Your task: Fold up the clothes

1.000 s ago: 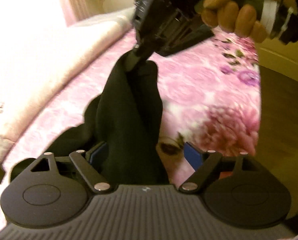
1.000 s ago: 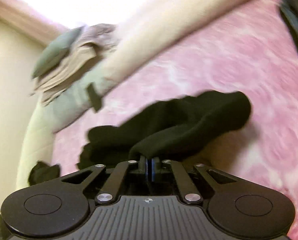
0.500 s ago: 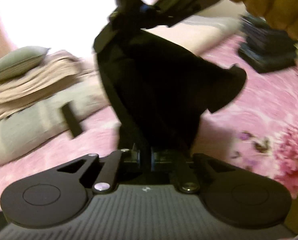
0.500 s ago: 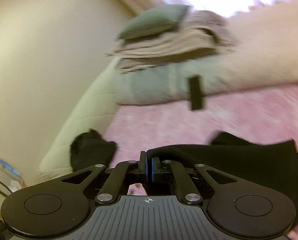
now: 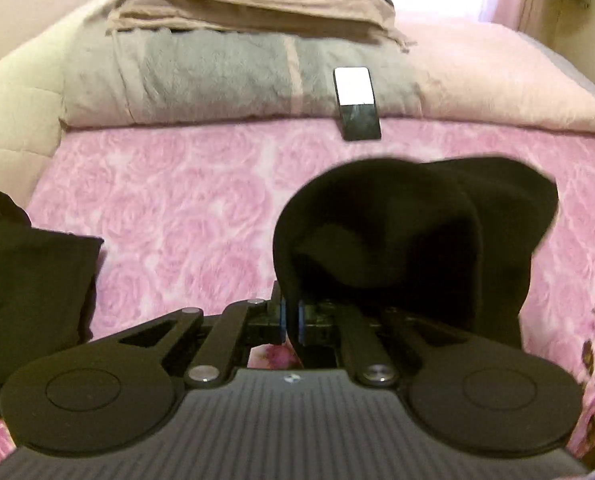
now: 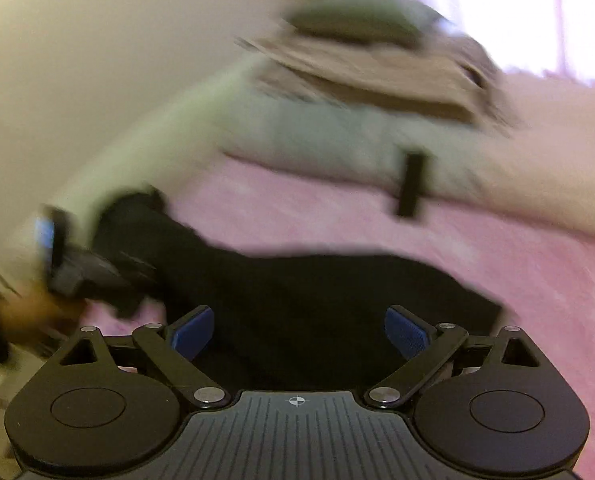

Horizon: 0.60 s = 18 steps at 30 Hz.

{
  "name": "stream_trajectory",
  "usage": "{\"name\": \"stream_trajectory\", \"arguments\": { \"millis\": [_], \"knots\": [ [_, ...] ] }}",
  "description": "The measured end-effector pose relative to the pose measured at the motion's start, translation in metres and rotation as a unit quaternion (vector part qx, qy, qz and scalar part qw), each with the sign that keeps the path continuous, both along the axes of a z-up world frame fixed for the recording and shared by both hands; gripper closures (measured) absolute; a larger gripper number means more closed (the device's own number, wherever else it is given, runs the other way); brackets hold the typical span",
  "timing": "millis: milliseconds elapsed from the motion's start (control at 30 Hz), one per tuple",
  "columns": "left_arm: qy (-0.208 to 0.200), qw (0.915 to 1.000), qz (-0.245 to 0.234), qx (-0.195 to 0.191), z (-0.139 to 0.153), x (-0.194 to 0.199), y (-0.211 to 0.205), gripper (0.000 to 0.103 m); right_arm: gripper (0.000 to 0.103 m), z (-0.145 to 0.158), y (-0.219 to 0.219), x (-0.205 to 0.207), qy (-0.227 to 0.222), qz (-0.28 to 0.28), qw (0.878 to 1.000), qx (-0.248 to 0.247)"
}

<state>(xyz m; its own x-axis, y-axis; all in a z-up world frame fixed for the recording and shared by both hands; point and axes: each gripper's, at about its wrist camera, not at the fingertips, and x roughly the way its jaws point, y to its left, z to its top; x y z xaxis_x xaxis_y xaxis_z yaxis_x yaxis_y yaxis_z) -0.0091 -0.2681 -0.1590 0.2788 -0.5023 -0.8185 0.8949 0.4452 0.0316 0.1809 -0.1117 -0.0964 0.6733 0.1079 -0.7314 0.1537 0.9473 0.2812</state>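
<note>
1. Far left, near the bed's left edge, there's a dark folded garment (image 5: 29,292) lying on the pink rose-print bedspread (image 5: 169,208). I count one there, though the view cuts it off, so there could be more to it.
2. Middle: the left gripper (image 5: 290,316) has its jaws pressed together on an edge of the black garment (image 5: 409,240), which bulges up in front of the camera above the middle of the bed. It's pinching one thin bit of fabric.
3. It looks soft, light and floppy, not slippery. My guess is it'll sag wherever it isn't held, so corners or a hem are the best places to hold it.
4. Right: the right gripper (image 6: 297,332) is opening, blue pads (image 6: 405,334) spread wide. The black cloth runs between them, but they aren't pressing on it.
5. Count: two grippers, one black garment in hand, one dark phone-like slab (image 5: 356,104) at the head of the bed, and one stack of beige bedding (image 5: 249,4) behind it.
</note>
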Motion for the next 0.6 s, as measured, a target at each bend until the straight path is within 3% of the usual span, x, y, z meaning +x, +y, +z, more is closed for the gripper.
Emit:
{"name": "stream_trajectory", "arguments": {
  "millis": [100,233,367,467,500,533,567,600],
  "knots": [
    [-0.002,1.0000,-0.005,0.004,-0.008,-0.001,0.002,0.099,0.008,-0.048,-0.021,-0.004,0.063,-0.010,0.994,-0.087],
    [-0.010,0.9998,0.009,0.013,-0.015,-0.005,0.008,0.099,0.008,-0.106,-0.038,0.022,0.093,0.080,0.974,-0.189],
    [-0.021,0.9988,0.035,0.027,-0.015,-0.016,0.009,0.099,0.008,-0.159,-0.041,0.060,0.063,0.208,0.926,-0.308],
    [-0.035,0.9976,0.049,0.034,-0.012,-0.031,0.005,0.099,0.008,-0.188,-0.040,0.086,0.019,0.285,0.890,-0.354],
    [-0.039,0.9973,0.052,0.034,-0.009,-0.036,0.002,0.099,0.025,-0.193,-0.042,0.093,0.001,0.299,0.884,-0.359],
    [-0.043,0.9970,0.055,0.035,-0.006,-0.040,0.000,0.099,0.070,-0.193,-0.044,0.098,-0.007,0.301,0.884,-0.358],
    [-0.047,0.9970,0.053,0.032,-0.003,-0.044,-0.002,0.099,0.089,-0.192,-0.046,0.103,-0.010,0.300,0.885,-0.355],
    [-0.053,0.9972,0.046,0.028,0.002,-0.046,-0.007,0.099,0.093,-0.189,-0.047,0.104,-0.013,0.292,0.890,-0.351]
  ]
}}
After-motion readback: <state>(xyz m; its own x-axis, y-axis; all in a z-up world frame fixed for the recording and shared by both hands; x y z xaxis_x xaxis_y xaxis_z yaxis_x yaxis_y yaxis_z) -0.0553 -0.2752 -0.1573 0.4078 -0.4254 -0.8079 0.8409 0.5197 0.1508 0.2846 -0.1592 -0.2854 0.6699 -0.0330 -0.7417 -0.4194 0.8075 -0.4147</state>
